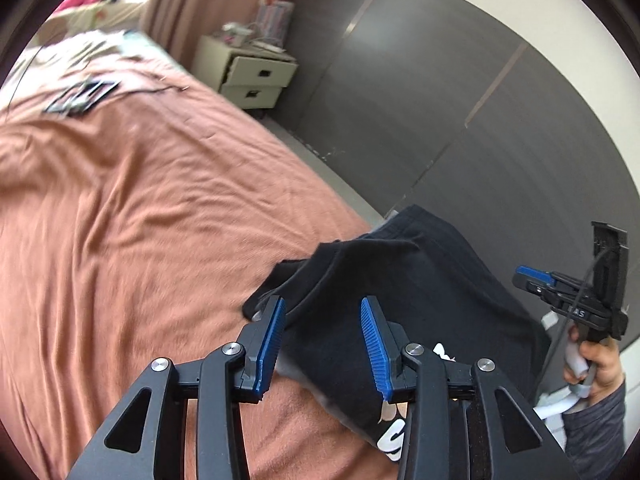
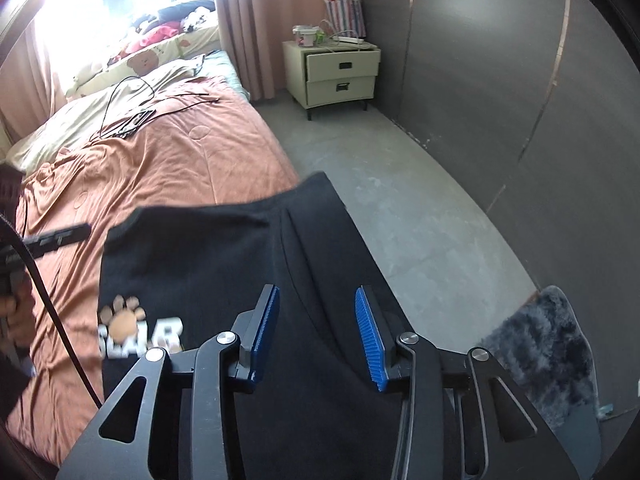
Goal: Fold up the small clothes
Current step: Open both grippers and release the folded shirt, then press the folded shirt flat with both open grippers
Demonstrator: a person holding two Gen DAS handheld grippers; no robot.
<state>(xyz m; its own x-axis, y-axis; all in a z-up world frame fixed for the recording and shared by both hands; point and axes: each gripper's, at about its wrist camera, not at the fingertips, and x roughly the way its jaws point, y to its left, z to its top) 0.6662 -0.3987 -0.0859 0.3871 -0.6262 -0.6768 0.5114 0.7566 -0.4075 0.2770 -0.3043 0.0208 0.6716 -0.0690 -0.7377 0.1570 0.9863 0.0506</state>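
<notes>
On the near edge of the bed [image 2: 168, 160], over a rust-orange cover: black garment [image 2: 224, 264], spread partly flat, far end overhanging toward the grey floor [image 2: 420, 216]. White lettering and a paw print [image 2: 124, 316] face up near its left side. Left claw [image 1: 324, 344] spread wide, blue pads [image 1: 374, 344] apart, nothing gripped; garment's rumpled corner below and between them. Right claw [image 2: 316, 336] likewise wide open, empty, poised above the garment's middle fold. Right claw also seen from the left wrist view at far right, gripped by a hand [image 1: 596, 364]. Cream nightstand [image 2: 340, 72] against the far wall; dark fuzzy rug [image 2: 548, 344] on floor to the right.
</notes>
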